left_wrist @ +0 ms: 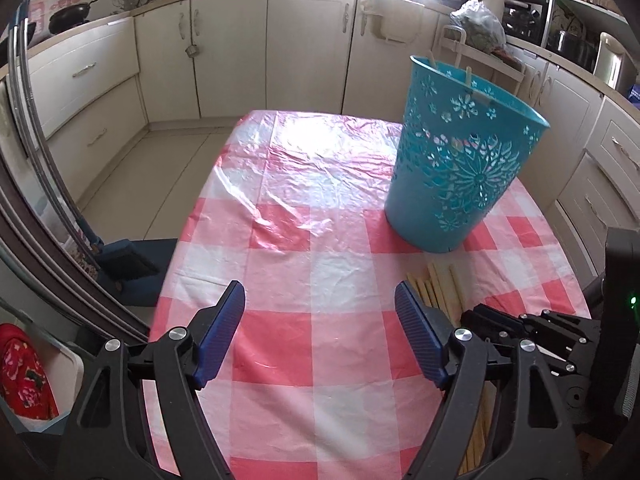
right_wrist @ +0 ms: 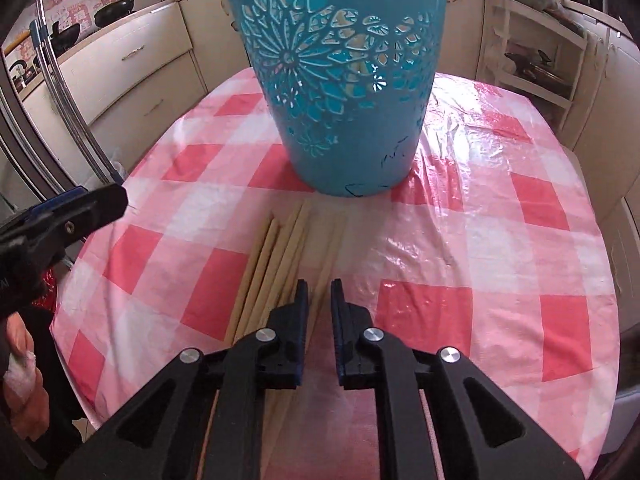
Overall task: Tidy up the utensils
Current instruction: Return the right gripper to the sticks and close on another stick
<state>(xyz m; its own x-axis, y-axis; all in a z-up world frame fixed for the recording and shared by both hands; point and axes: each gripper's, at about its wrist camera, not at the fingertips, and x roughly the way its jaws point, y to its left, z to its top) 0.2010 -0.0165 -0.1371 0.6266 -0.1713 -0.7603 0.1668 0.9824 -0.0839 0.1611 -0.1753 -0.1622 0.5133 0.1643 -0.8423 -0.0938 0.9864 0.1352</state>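
Your right gripper [right_wrist: 319,294], nearly closed around one chopstick [right_wrist: 326,264] lying before the blue basket [right_wrist: 340,92], could drag neighbouring chopsticks [right_wrist: 276,256] along, while your left gripper [left_wrist: 320,330] hovers wide open, empty.

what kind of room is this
A home kitchen, most likely: cream cabinets line the walls, a wok sits on the counter, and a table with a checked cloth stands mid-room.

The right hand-held gripper [right_wrist: 319,294] hovers low over the chopsticks [right_wrist: 280,256] on the checked counter [right_wrist: 500,240], jaws narrowly parted around one stick. The teal basket [right_wrist: 340,80] stands just beyond. The left hand-held gripper [right_wrist: 72,220] shows at left.
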